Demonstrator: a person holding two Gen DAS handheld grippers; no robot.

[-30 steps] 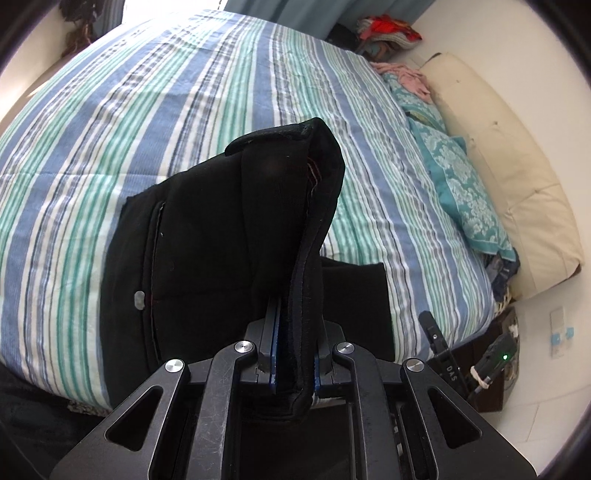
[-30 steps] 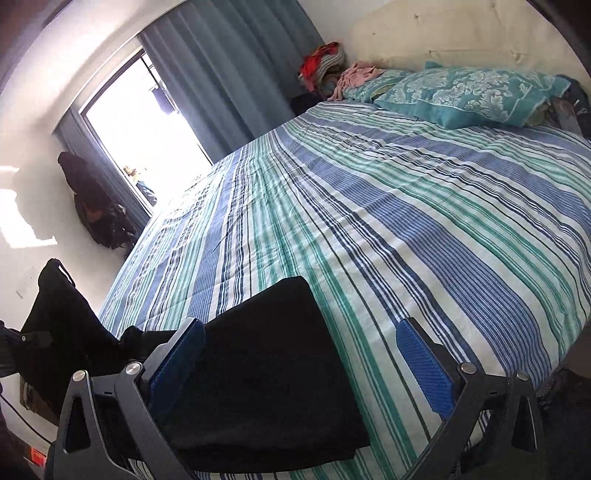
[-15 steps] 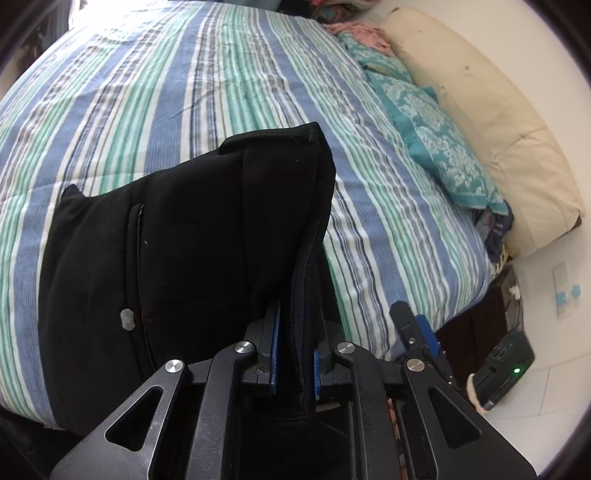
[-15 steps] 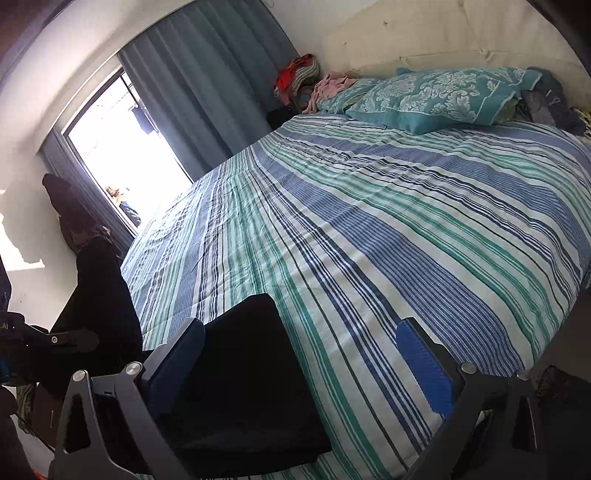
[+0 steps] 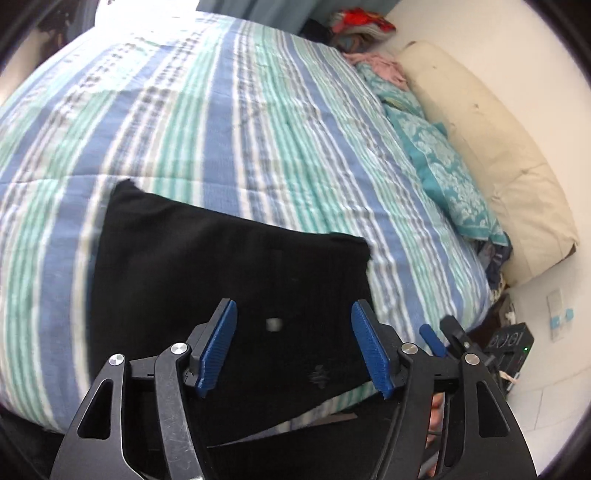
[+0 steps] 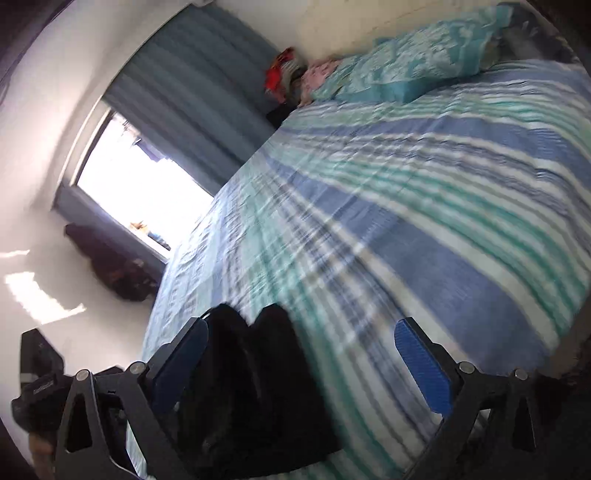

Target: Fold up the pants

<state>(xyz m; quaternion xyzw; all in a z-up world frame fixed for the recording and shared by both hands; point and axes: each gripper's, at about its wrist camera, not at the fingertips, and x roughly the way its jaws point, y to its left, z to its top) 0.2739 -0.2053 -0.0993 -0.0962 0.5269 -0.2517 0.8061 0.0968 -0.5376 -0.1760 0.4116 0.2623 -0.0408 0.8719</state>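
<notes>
The black pants point(image 5: 229, 266) lie folded in a flat rectangle on the striped bedspread point(image 5: 221, 110) near the bed's front edge. My left gripper point(image 5: 295, 347) is open and empty just above the pants' near edge, blue pads apart. A small pale button point(image 5: 274, 325) shows on the pants between the pads. In the right wrist view the pants point(image 6: 258, 387) lie at the lower left, and my right gripper point(image 6: 303, 369) is open and empty over their right side. The right wrist view is blurred.
A teal patterned pillow point(image 5: 447, 173) and a cream pillow point(image 5: 491, 147) lie at the head of the bed. Clothes point(image 5: 362, 26) are piled in the far corner. A black device point(image 5: 511, 343) stands on the floor at the right. A window point(image 6: 140, 184) with blue curtains is beyond the bed.
My left gripper has let go of the pants' folded edge and opened; the fold now lies flat on the bed. My right gripper has tilted and shifted while open.
</notes>
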